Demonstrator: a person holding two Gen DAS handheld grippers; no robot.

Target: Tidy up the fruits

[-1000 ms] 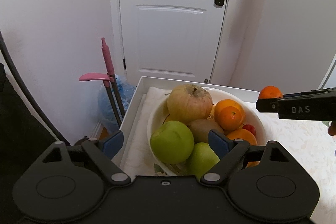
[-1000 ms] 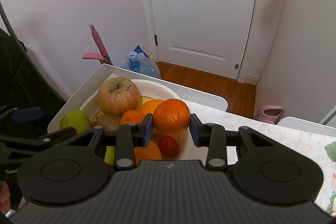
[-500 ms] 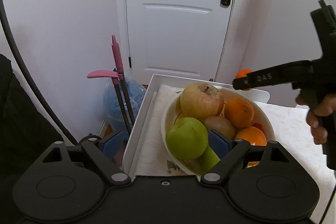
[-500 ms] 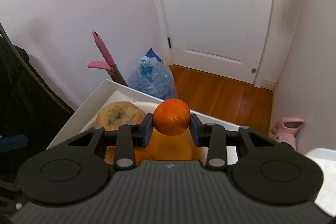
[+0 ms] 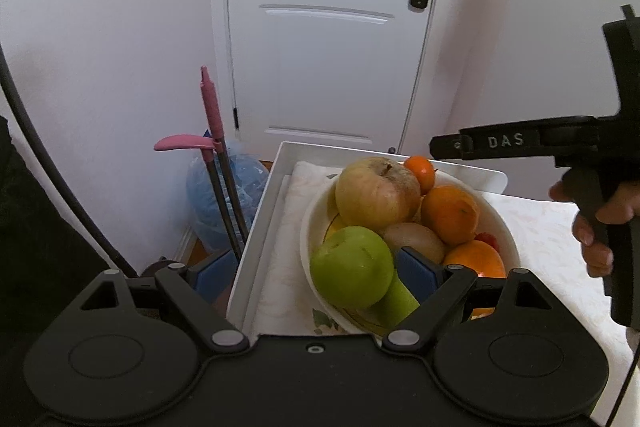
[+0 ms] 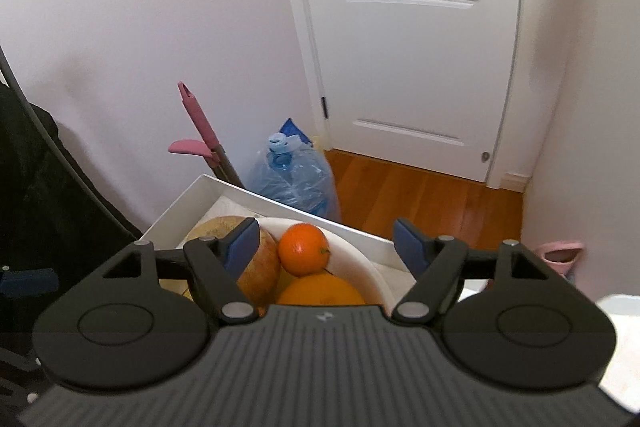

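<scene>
A white bowl (image 5: pixel 508 239) holds a big yellowish apple (image 5: pixel 376 191), a green apple (image 5: pixel 352 267), a kiwi (image 5: pixel 414 241) and several oranges. The small orange (image 6: pixel 304 249) lies at the bowl's far side against the big apple (image 6: pixel 262 267). My right gripper (image 6: pixel 326 243) hovers just above it, jaws opening, and neither pad touches the orange. In the left wrist view that gripper (image 5: pixel 444 147) reaches in from the right, held by a hand (image 5: pixel 596 227). My left gripper (image 5: pixel 318 273) stands open at the bowl's near side, with the green apple in front of it, untouched.
The bowl sits in a white tray (image 5: pixel 280 171) on a table with a pale patterned cloth (image 5: pixel 540 227). A pink-handled mop (image 5: pixel 210 115) and a bagged blue water bottle (image 6: pixel 292 179) stand by the wall. A pink slipper (image 6: pixel 560 255) lies on the wooden floor.
My right gripper carried the small orange over the bowl's far side and opened. The orange dropped in beside the big apple. The left gripper stayed open and shifted only slightly.
</scene>
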